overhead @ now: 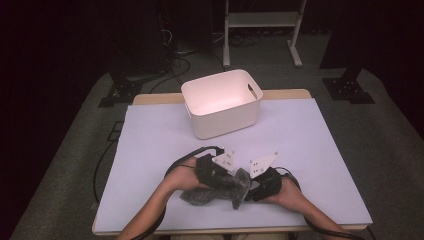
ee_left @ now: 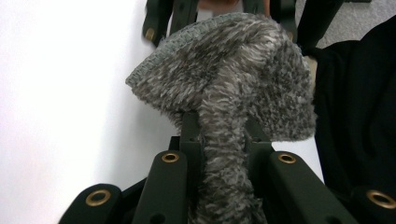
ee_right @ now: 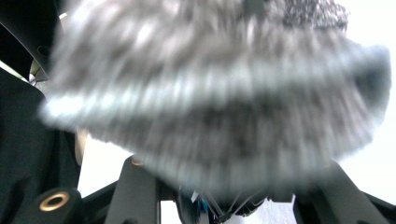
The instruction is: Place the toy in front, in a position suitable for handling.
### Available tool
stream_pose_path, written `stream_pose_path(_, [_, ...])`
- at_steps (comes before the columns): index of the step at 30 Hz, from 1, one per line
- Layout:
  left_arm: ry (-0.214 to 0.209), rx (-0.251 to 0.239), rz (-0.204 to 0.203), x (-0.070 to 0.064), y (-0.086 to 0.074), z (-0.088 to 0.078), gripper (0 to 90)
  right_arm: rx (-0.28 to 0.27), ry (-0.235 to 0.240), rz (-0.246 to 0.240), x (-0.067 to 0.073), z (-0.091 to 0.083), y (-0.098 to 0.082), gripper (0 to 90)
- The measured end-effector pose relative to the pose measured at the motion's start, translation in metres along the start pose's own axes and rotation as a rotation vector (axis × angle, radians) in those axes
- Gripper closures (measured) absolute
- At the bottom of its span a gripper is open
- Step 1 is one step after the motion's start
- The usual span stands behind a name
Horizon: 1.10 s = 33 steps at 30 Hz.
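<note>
A fuzzy grey sock (overhead: 207,196) lies bunched at the near middle of the table, lifted between both grippers. My left gripper (overhead: 226,186) comes in from the left and is shut on it. In the left gripper view the sock (ee_left: 224,79) runs as a pinched fold between the two black jaws of the left gripper (ee_left: 219,137) and fans out beyond them. My right gripper (overhead: 249,193) meets the sock from the right. In the right gripper view the blurred sock (ee_right: 210,93) covers the tips of the right gripper (ee_right: 229,179), whose jaws stand partly apart on a thick bunch of it.
A white plastic bin (overhead: 222,125) with handle cutouts stands at the back middle of the white table cover (overhead: 150,140). Cables trail from both grippers. Beyond the table are dark floor, stand feet and a white frame (overhead: 262,20).
</note>
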<state>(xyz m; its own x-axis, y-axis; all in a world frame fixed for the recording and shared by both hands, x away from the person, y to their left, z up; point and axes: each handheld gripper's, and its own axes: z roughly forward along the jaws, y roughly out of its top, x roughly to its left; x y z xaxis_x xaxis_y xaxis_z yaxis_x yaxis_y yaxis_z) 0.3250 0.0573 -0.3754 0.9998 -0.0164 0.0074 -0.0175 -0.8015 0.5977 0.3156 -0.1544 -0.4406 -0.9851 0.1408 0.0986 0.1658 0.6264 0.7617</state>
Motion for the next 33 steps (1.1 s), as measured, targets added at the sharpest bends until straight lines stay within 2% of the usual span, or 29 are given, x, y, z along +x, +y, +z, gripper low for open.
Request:
stream_pose_path(3, [0.000,-0.021,-0.025,0.000,-0.013,-0.009,75.4,-0.003,0.005,0.007,-0.001,0.000,0.000,56.2])
stream_pose_path(6, [0.025,-0.011,-0.045,0.000,-0.023,-0.018,75.2,-0.002,0.005,0.004,-0.001,0.000,0.000,56.2])
stream_pose_path(12, [0.047,-0.013,-0.084,-0.002,-0.042,-0.033,75.0,-0.002,0.008,0.007,-0.001,0.000,0.000,56.2])
stream_pose_path(18, [0.096,0.029,-0.112,0.000,-0.055,-0.044,75.0,0.002,0.010,0.005,-0.001,0.000,0.000,56.1])
stream_pose_path(22, [0.097,0.038,-0.132,0.003,-0.063,-0.046,75.0,0.003,0.013,0.012,-0.001,0.000,0.001,56.1])
stream_pose_path(24, [0.080,0.022,-0.134,0.002,-0.062,-0.043,74.9,0.003,0.013,0.011,-0.002,0.000,0.001,56.1])
stream_pose_path(26, [0.072,0.022,-0.118,0.000,-0.057,-0.038,74.9,0.004,0.013,0.010,-0.002,0.000,0.001,56.1])
stream_pose_path(30, [0.062,0.014,-0.073,-0.001,-0.040,-0.035,74.9,0.005,0.013,0.003,-0.002,0.001,0.001,56.2])
stream_pose_path(33, [0.027,-0.009,-0.042,-0.002,-0.024,-0.028,74.9,0.009,0.010,0.000,-0.002,0.002,0.002,56.1])
